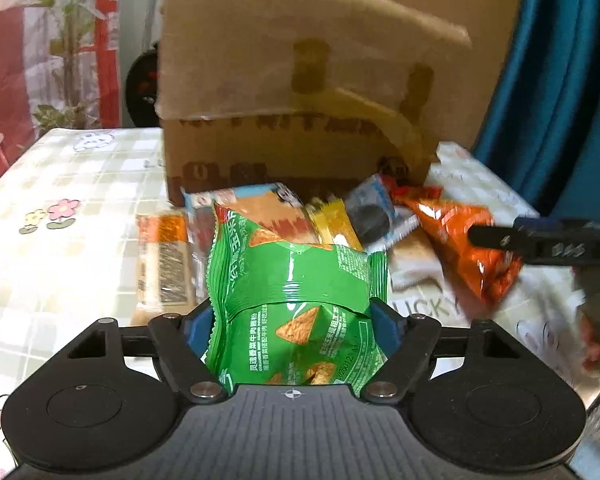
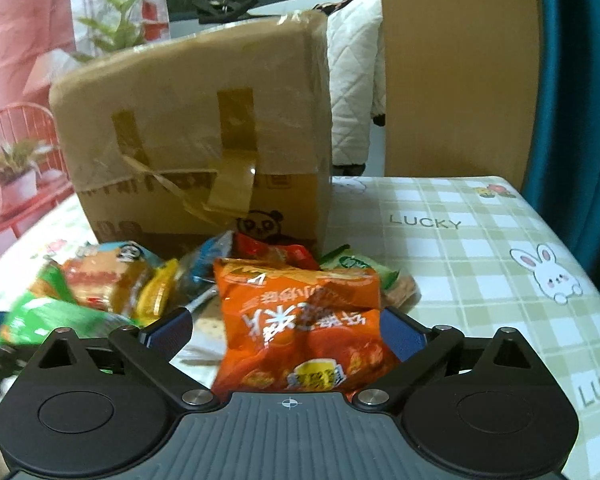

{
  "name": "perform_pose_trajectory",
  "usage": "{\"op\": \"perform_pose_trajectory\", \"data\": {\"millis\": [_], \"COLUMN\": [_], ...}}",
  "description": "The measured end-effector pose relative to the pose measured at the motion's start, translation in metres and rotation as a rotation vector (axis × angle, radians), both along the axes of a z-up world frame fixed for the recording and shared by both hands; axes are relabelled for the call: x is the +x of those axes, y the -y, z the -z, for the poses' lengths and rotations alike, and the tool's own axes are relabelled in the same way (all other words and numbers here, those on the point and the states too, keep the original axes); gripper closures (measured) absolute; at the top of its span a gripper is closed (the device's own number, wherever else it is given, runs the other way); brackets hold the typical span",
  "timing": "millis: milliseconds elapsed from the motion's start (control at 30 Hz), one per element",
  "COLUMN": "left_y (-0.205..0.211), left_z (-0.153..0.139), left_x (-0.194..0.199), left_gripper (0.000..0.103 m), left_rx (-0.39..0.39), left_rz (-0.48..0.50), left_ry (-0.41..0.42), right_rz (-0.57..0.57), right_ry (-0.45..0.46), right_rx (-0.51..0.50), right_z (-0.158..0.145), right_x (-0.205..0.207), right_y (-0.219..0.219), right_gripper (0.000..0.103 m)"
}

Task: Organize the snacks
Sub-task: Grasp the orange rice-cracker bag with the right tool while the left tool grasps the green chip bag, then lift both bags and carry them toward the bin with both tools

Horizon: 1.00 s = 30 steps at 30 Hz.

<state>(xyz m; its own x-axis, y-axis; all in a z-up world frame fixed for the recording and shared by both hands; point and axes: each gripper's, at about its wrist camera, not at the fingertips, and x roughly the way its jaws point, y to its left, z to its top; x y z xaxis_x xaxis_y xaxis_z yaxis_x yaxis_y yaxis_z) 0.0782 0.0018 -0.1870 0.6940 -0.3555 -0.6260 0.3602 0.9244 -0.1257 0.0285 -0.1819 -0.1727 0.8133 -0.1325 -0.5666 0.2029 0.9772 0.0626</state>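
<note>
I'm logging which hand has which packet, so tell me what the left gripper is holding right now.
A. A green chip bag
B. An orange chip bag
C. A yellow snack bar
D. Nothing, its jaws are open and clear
A: in the left wrist view the left gripper has its fingers pressed against both sides of the green chip bag, while the orange chip bag sits in the right gripper.

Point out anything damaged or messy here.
The cardboard box looks battered: brown tape is peeling off its front, hanging loose. Snack packets lie jumbled against its base instead of sorted.
</note>
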Motion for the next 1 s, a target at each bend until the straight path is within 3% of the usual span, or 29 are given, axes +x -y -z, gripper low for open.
{"op": "perform_pose_trajectory", "data": {"millis": [267,700,767,833,900,1000], "left_y": [-0.015,-0.021,-0.021,-0.023,-0.023,-0.024], "left_z": [-0.021,-0.022,-0.023,-0.025,-0.027,-0.032], "left_x": [-0.007,-0.007,-0.007,-0.007,-0.008,-0.009], "left_gripper": [0.025,0.024,0.025,0.025,0.025,0.025], "left_rx": [-0.065,-0.08,-0.082,-0.084,-0.086,-0.09], "left_rz": [-0.043,-0.067,-0.071,-0.075,-0.078,-0.08], "left_ry": [0.091,0.095,0.098,0.102,0.112,0.128], "right_rz": [-0.036,-0.032,-0.048,-0.059,-0.06,-0.067], "right_ry": [-0.006,-0.084,-0.099,-0.111,-0.098,-0.072], "right_rx": [-0.043,-0.024,-0.039,-0.051,-0.045,-0.011], "right_z": [0.012,0.027,0.024,0.021,0.016,0.007], "right_x": [0.033,0.048,0.046,0.043,0.038,0.029], "right_y": [0.009,0.016,0.013,0.009,0.009,0.01], "right_gripper": [0.001,0.001,0.008,0.025,0.034,0.038]}}
